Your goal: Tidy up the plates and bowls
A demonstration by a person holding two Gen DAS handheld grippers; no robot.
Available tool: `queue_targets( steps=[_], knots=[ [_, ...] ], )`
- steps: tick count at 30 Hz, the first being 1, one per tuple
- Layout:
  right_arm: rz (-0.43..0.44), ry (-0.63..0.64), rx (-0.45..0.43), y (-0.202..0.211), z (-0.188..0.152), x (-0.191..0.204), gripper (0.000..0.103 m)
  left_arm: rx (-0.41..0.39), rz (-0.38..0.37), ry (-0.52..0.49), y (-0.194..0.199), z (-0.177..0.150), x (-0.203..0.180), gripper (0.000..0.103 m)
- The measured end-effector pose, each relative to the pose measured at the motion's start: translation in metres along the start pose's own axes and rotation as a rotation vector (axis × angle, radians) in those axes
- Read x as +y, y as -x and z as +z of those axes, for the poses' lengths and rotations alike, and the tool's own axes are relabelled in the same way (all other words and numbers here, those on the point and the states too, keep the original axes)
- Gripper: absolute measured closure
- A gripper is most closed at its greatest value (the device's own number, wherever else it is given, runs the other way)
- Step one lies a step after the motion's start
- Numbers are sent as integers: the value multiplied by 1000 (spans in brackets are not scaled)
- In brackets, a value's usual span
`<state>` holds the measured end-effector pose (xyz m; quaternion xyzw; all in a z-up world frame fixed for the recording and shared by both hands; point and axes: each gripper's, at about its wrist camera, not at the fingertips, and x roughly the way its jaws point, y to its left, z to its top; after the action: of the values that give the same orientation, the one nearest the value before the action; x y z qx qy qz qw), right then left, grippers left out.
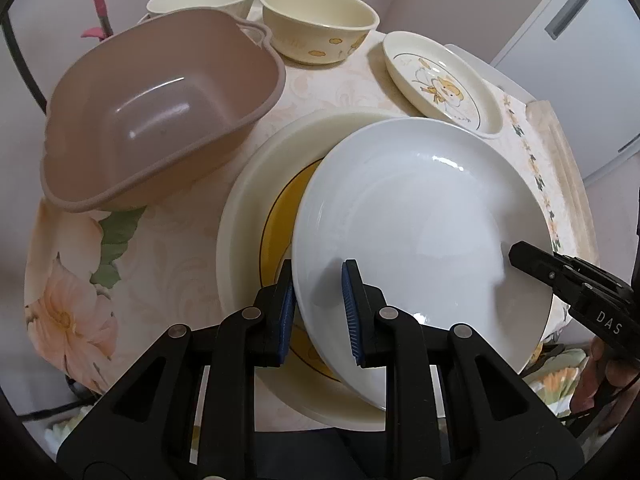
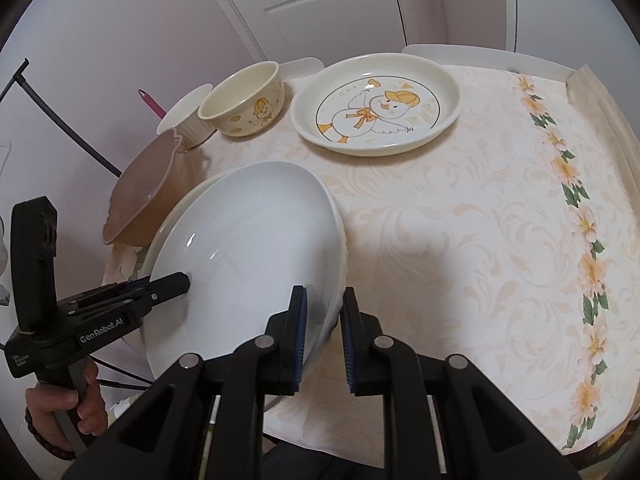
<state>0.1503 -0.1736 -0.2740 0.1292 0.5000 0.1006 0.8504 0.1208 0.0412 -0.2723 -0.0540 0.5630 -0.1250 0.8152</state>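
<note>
Table with floral cloth (image 2: 460, 216); dishes partly sorted.

Progress, as I judge it: one stack is underway. A plain white glossy ceramic plate (image 1: 404, 216) is over a larger cream plate with a yellow ring (image 1: 248, 216) and looks not yet seated — its near edge rides tilted above the cream one. Left to sort: a cream duck-print plate (image 2: 376, 104) lying alone well apart at the far side, a cream duck-print bowl (image 2: 244, 100) and a ribbed cream bowl (image 2: 188, 116) standing side by side, unnested. A dusty-pink square plastic basin (image 1: 160, 120) sits empty beside the stack; nothing is in it.

Tools: left gripper (image 1: 320, 312) narrow, blue pads pinching the white plate's near-left rim. Right gripper (image 2: 324, 336) likewise narrow, clamped across the plate's right rim. Both hold the same plate. A hand (image 2: 60, 408) shows on the left tool's handle.

Orientation: white plate is face-up, concave side toward the cameras, tilted. It is round, so no true long axis; in the right wrist view it foreshortens to an oval running from the grippers toward the basin. Its far edge seems to rest on or just above the cream plate; contact there I cannot confirm.
</note>
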Motion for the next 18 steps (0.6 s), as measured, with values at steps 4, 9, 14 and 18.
queue_targets(
  steps=[4,9,14,18],
  knots=[
    [-2,14,7,-1,1,0,88,-6,39,-25,0,-1,-4,83],
    [-12,48,14,-3,3,2,88,-20,129,-97,0,0,-15,83],
    [-32,93,29,-6,6,6,88,-24,203,-154,1,0,-22,83],
    [-60,140,40,-8,9,11,88,-23,242,-181,1,0,-26,83]
  ],
)
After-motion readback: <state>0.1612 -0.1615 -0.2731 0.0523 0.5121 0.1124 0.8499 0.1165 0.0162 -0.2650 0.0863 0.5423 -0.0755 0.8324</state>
